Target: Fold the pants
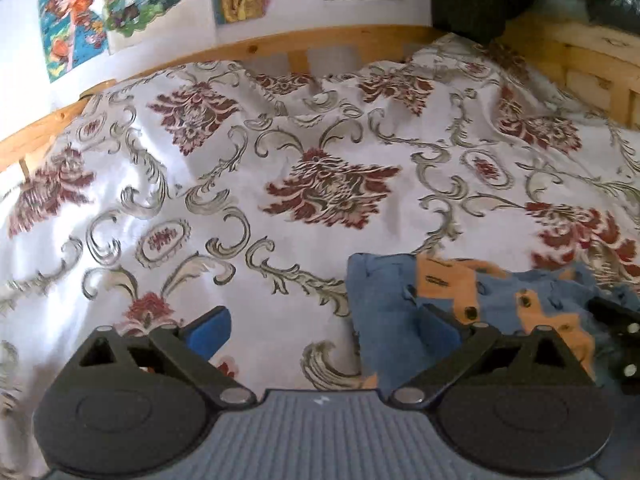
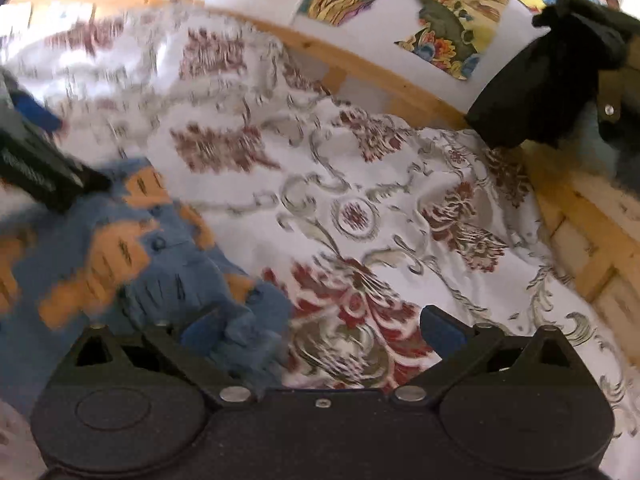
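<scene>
Pants [image 1: 472, 312], blue w/ orange patches, lie on a white bedspread [image 1: 240, 184] printed w/ red floral medallions and grey scrolls, filling the lower right of the left wrist view and the lower left of the right wrist view. Left gripper [image 1: 324, 330] is spread wide, nothing between its fingers: its left blue pad [image 1: 212, 330] sits over bare bedspread, its right pad [image 1: 438, 328] over the pants' left edge. Right gripper [image 2: 320, 328] is likewise released, jaws apart; its left pad [image 2: 200, 330] is at the bunched blue fabric, right pad [image 2: 442, 330] over the red pattern; contact w/ cloth can't be judged thru motion blur. Left gripper's dark body pokes in at mid-left of the right wrist view, just beside the pants. Wooden bed frame [image 1: 320, 42] curves along the top, colourful posters [image 1: 112, 8] on the white wall behind. Dark cloth [image 2: 540, 80] hangs at upper right.
</scene>
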Demonstrator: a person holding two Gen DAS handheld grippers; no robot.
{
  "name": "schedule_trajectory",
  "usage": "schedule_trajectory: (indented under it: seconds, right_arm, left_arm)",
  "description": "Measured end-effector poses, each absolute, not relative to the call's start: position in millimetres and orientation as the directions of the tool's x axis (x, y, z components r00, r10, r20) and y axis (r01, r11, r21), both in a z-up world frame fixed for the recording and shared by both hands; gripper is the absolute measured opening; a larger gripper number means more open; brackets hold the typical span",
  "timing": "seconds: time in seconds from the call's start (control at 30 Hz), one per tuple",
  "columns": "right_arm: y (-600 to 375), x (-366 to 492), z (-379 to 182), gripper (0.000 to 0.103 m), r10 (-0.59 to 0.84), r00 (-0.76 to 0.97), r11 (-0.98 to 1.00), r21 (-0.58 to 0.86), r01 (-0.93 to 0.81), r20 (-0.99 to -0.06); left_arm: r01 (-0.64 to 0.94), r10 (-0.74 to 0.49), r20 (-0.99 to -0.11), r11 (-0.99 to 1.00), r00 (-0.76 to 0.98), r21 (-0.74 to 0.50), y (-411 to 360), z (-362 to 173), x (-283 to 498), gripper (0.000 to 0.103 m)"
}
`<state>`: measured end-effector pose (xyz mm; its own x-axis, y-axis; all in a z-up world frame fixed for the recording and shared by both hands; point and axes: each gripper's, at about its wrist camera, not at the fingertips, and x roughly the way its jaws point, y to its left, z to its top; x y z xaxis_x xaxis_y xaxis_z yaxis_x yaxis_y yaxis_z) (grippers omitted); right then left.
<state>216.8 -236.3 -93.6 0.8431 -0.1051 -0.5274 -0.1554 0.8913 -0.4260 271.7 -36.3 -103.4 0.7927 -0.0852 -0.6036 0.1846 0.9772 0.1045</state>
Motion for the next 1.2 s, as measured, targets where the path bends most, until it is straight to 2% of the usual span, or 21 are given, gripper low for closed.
schedule_trajectory:
  seconds: [0.13, 0.23, 0.47, 0.57, 0.7, 0.83, 1.03, 1.1, 1.2]
  right_arm:
    - [-255.1, 226.1, -100.5, 0.102, -0.114, 0.812, 0.935, -0.338, -0.106, -0.572]
    - [-256.2, 226.8, -102.0, 0.102, -0.12, 0.81, 0.94, -0.328, -0.093, -0.574]
    - [-237.3, 183.8, -62.3, 0.102, -0.047, 0.878, 0.946, -0.303, -0.113, -0.476]
    - [-222.4, 166.4, -62.4, 0.102, -0.037, 0.85, 0.926, -0.337, -0.167, -0.525]
    - [-206.7, 161.5, -90.0, 0.102, -0.078, 0.699, 0.898, -0.354, -0.26, -0.711]
    - [-212.3, 159.4, -85.6, 0.102, -0.066, 0.682, 0.915, -0.317, -0.25, -0.729]
    - [-230.0, 151.2, -60.0, 0.102, -0.017, 0.79, 0.966, -0.214, -0.145, -0.612]
    - [-231.8, 159.1, -64.9, 0.102, -0.009, 0.77, 0.973, -0.185, -0.142, -0.638]
    - [-231.4, 173.7, -91.0, 0.102, -0.058, 0.638, 0.962, -0.214, -0.17, -0.768]
  left_arm:
    - [0.123, -0.079, -0.64, 0.992, 0.764, 0.025, -15.0, -121.7, 280.9, 0.103]
    - [0.105, -0.09, -0.655, 0.994, 0.75, -0.016, -2.1, -124.5, 282.1, 0.103]
    - [0.107, -0.109, -0.652, 0.993, 0.75, -0.043, 2.6, -88.9, 250.4, 0.101]
    - [0.139, -0.139, -0.698, 0.989, 0.703, -0.057, 1.1, -87.4, 231.4, 0.101]
    - [0.172, -0.09, -0.781, 0.985, 0.618, 0.023, -7.8, -105.8, 210.5, 0.103]
    - [0.155, -0.062, -0.786, 0.987, 0.615, 0.043, -7.0, -106.9, 193.5, 0.103]
    - [0.106, -0.043, -0.795, 0.994, 0.606, 0.027, 4.4, -97.8, 179.4, 0.102]
    - [0.107, -0.043, -0.8, 0.994, 0.599, 0.027, 5.5, -99.5, 180.6, 0.103]
    - [0.108, -0.046, -0.815, 0.994, 0.578, 0.02, 8.6, -102.6, 182.1, 0.103]
